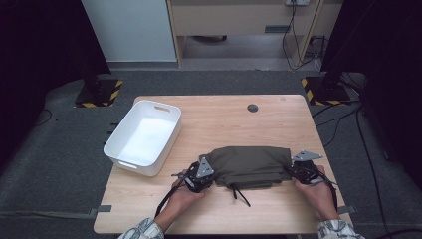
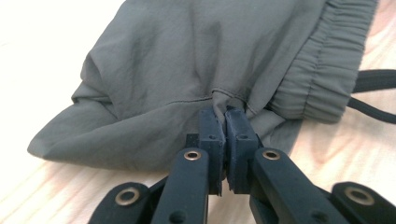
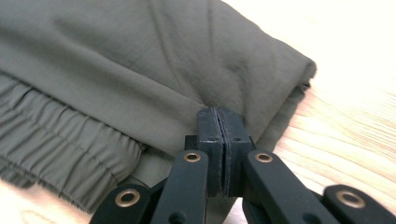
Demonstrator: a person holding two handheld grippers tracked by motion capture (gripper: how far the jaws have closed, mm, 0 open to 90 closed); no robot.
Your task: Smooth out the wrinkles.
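Observation:
A folded olive-green garment (image 1: 249, 164) with an elastic waistband and black drawstrings lies on the wooden table (image 1: 224, 119), near its front edge. My left gripper (image 1: 208, 174) is at the garment's left end, shut on a pinch of its fabric (image 2: 223, 100); the garment (image 2: 196, 60) spreads away beyond the jaws, its waistband (image 2: 317, 79) to the right. At the right end my right gripper (image 1: 293, 169) is shut on the garment's folded edge (image 3: 219, 105). The garment (image 3: 140, 70) runs to the left there, with its gathered waistband (image 3: 51, 135) at lower left.
An empty white plastic bin (image 1: 144, 137) stands at the table's left edge, behind my left hand. A round grommet hole (image 1: 253, 107) sits near the table's far edge. Bare wood stretches behind and in front of the garment. Black drawstrings (image 1: 241, 194) trail toward the front edge.

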